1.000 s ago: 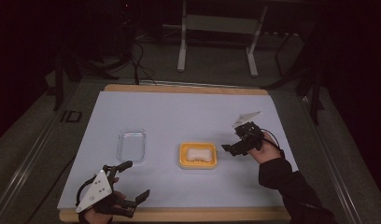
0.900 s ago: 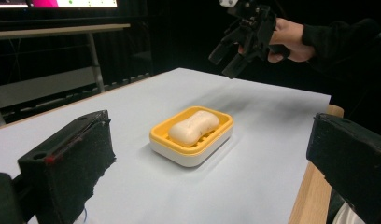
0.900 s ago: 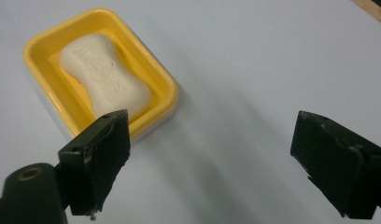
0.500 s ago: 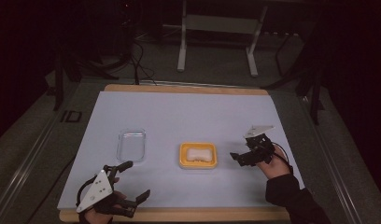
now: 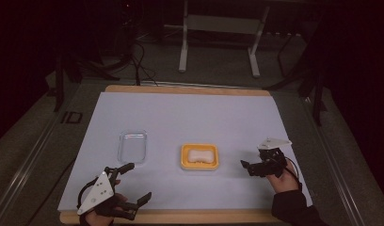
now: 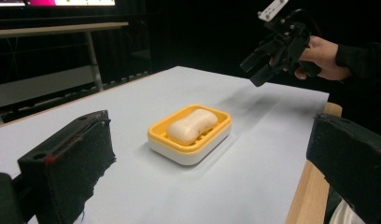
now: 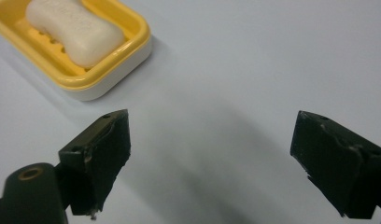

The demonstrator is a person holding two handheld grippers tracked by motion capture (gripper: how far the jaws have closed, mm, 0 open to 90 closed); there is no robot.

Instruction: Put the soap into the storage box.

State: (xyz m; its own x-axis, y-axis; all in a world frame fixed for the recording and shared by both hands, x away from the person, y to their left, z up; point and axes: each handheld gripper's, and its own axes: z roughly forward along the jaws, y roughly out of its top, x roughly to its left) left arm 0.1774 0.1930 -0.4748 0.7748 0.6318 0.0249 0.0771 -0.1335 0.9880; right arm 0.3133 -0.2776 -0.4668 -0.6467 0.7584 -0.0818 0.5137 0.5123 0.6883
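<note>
Two grippers are in my hands, and neither holds anything. My right gripper hangs above the pale blue table cover with its jaws spread wide; in the right gripper view they frame bare cover. My left gripper sits low at the near edge of the table, its jaws also wide apart.

The white, waisted bar of soap lies in the yellow rectangular plastic soap dish with a white base, at the middle of the cover. From my right gripper the dish is at nine o'clock, near but apart. From my left gripper it is at about one o'clock and farther off. So I judge the right hand the nearer one for a grasp.

The soap's long axis runs from nine to three o'clock across the table, in line with the dish's long sides. In the right gripper view the dish sits at eleven o'clock, beyond the jaw tips, so the jaws are not yet around it.

A clear rectangular plastic lid or tray rests at the dish's nine o'clock, apart from it and nearer my left gripper.
</note>
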